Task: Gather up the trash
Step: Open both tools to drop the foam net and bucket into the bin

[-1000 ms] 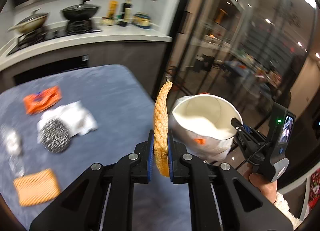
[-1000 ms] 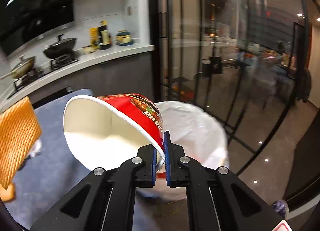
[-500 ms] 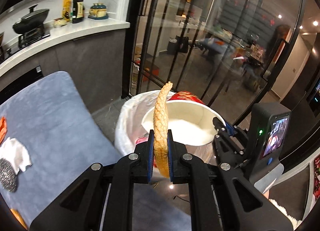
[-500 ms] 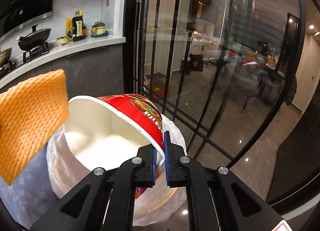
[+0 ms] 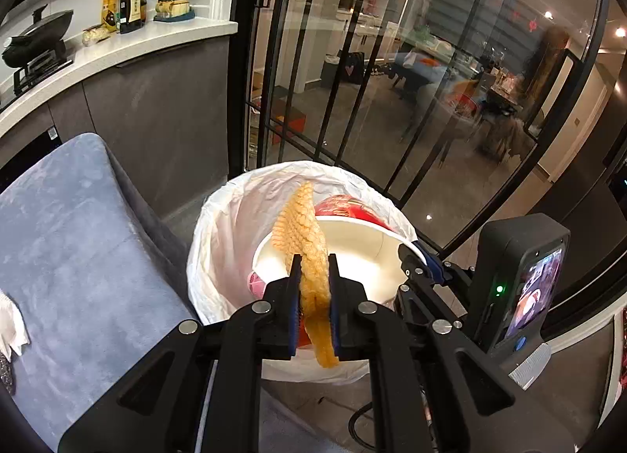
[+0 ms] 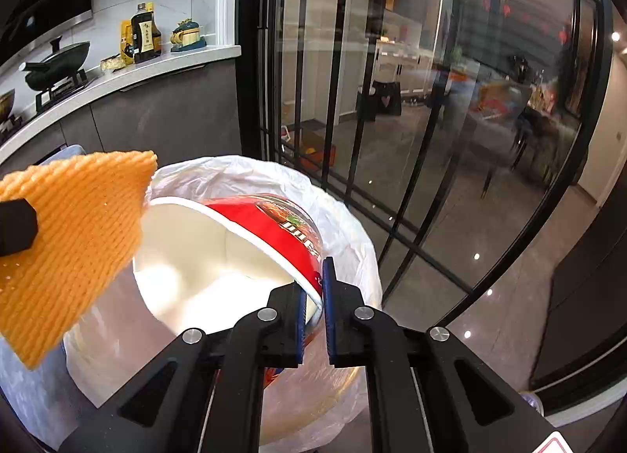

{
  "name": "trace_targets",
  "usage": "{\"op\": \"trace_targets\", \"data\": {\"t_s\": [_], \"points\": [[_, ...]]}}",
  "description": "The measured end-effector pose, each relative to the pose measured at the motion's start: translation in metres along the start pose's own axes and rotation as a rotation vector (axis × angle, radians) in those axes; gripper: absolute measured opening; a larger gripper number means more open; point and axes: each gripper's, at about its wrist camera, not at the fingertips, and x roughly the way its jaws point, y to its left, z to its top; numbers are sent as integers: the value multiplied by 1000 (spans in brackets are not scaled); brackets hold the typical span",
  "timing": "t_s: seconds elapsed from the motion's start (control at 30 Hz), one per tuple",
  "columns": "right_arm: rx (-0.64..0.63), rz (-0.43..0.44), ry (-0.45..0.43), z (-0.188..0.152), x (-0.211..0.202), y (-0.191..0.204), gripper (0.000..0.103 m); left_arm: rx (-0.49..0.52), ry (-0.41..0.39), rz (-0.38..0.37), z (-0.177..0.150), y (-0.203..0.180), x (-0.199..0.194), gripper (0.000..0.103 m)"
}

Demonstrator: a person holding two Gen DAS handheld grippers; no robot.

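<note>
My left gripper [image 5: 313,296] is shut on an orange foam net sleeve [image 5: 303,233], held edge-on over the trash bin lined with a white bag [image 5: 219,225]. The sleeve also shows in the right wrist view [image 6: 66,241] at the left. My right gripper [image 6: 313,296] is shut on the rim of a red and white paper noodle bowl [image 6: 250,241], tilted over the same bin [image 6: 352,225]. The bowl [image 5: 352,249] and the right gripper [image 5: 421,265] show in the left wrist view just right of the sleeve. Pink trash [image 5: 256,282] lies inside the bin.
A table with a grey-blue cloth [image 5: 70,241] stands left of the bin, with a white tissue [image 5: 9,319] at its left edge. A kitchen counter [image 5: 117,53] with bottles and a wok is behind. Black-framed glass doors [image 5: 392,80] stand close behind the bin.
Both grippers have swung from over the table to the right and now hang over the bin, the sleeve and the bowl still held. The bowl has come lower toward the bag's mouth.
</note>
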Motion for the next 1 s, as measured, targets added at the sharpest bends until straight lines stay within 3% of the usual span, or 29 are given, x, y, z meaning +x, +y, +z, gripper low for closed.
{"op": "trace_targets", "data": {"t_s": [0.27, 0.4, 0.47, 0.53, 0.73, 1.0], "points": [[45, 37, 26, -5, 2, -4, 20, -5, 25, 11, 2, -4, 13, 11], [67, 45, 2, -7, -3, -5, 36, -13, 28, 16, 3, -2, 17, 12], [65, 47, -7, -5, -6, -4, 38, -17, 31, 27, 4, -1, 18, 19], [72, 52, -18, -4, -10, -4, 39, -30, 24, 29, 4, 0, 17, 35], [83, 63, -40, -2, -19, -4, 42, -48, 1, 47, 6, 7, 10, 45], [80, 80, -68, 0, -35, 1, 44, -62, -28, 58, 5, 14, -6, 46]]}}
